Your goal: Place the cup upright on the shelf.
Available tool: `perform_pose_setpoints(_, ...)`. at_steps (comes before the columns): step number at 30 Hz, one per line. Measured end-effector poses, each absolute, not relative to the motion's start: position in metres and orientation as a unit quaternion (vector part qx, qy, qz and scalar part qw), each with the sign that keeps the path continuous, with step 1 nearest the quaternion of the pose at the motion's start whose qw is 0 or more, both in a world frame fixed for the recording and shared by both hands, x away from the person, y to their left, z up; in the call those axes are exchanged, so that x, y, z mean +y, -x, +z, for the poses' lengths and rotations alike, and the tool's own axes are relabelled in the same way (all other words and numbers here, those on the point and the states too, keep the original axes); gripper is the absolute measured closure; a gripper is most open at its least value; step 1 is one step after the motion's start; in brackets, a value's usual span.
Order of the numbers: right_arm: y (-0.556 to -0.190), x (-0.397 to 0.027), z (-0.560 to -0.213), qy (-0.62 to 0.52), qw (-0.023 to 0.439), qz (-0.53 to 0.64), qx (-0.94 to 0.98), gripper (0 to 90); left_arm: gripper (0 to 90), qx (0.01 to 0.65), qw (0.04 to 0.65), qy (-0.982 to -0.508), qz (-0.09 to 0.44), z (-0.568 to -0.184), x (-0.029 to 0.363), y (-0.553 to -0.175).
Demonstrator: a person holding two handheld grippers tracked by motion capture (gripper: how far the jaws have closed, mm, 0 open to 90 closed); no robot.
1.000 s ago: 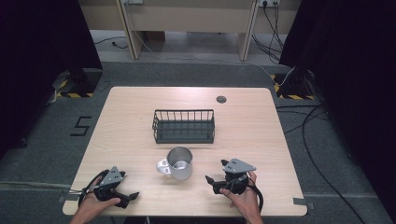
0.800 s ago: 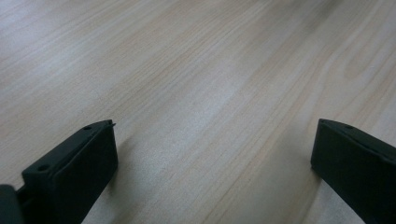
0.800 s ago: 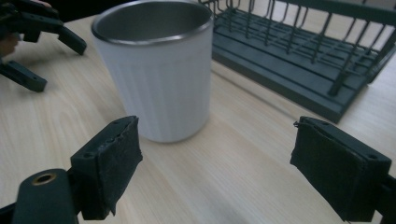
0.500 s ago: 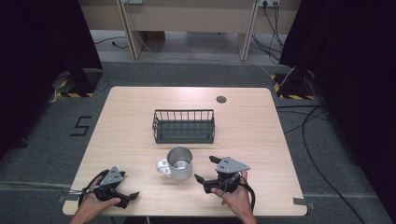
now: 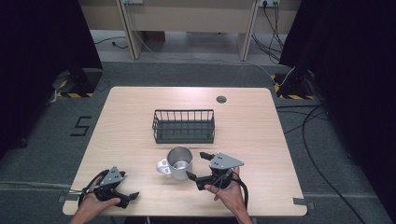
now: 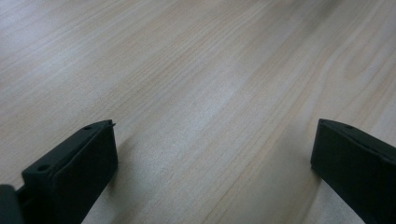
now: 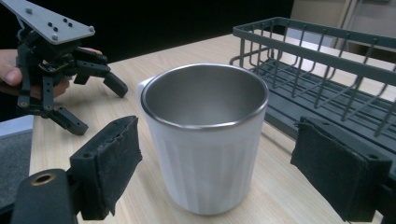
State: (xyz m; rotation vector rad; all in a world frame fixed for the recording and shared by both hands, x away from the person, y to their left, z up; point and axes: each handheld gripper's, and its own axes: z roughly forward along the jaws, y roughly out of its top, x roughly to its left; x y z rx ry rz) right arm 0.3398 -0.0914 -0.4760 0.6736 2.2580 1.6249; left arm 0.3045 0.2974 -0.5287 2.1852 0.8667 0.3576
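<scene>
From the high view, the mug (image 5: 179,163) stands upright on the table (image 5: 261,140), near your edge and just in front of the wire basket (image 5: 184,126). Its handle points to the left. Your right gripper (image 5: 196,164) sits just to the right of the mug, with its two jaws wide apart and pointing at it. Your left gripper (image 5: 130,198) rests at the near left corner, well apart from the mug.

In the left gripper view, the two black jaws of the left gripper (image 6: 212,154) stand far apart, low over bare wood (image 6: 196,70). Nothing is between them.

In the right gripper view, the mug (image 7: 205,140) stands between the two jaws of the right gripper (image 7: 217,172). There is a gap on each side, so the pads (image 7: 112,163) are not squeezing it. The basket (image 7: 317,70) is just behind the mug on the right. Your left gripper (image 7: 98,106) is farther off, with its jaws apart.
</scene>
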Motion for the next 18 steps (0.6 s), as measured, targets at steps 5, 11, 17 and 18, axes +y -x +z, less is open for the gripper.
perform_pose_setpoints(5, -0.344, -0.087, -0.477, -0.226, 0.131, 0.571, 0.778, 15.0, 0.0, 0.338, 0.373, -0.853, 0.14, -0.529, 0.297, -0.305)
perform_pose_setpoints(11, -0.35, -0.079, -0.475, -0.214, 0.128, 0.578, 0.777, 15.0, 0.0, 0.338, 0.373, -0.853, 0.14, -0.529, 0.297, -0.305)
perform_pose_setpoints(17, -0.356, -0.069, -0.475, -0.209, 0.122, 0.578, 0.779, 15.0, 0.0, 0.338, 0.373, -0.853, 0.14, -0.529, 0.297, -0.305)
perform_pose_setpoints(18, -0.357, -0.068, -0.475, -0.209, 0.12, 0.577, 0.78, 14.8, 0.0, 0.338, 0.373, -0.853, 0.14, -0.529, 0.297, -0.305)
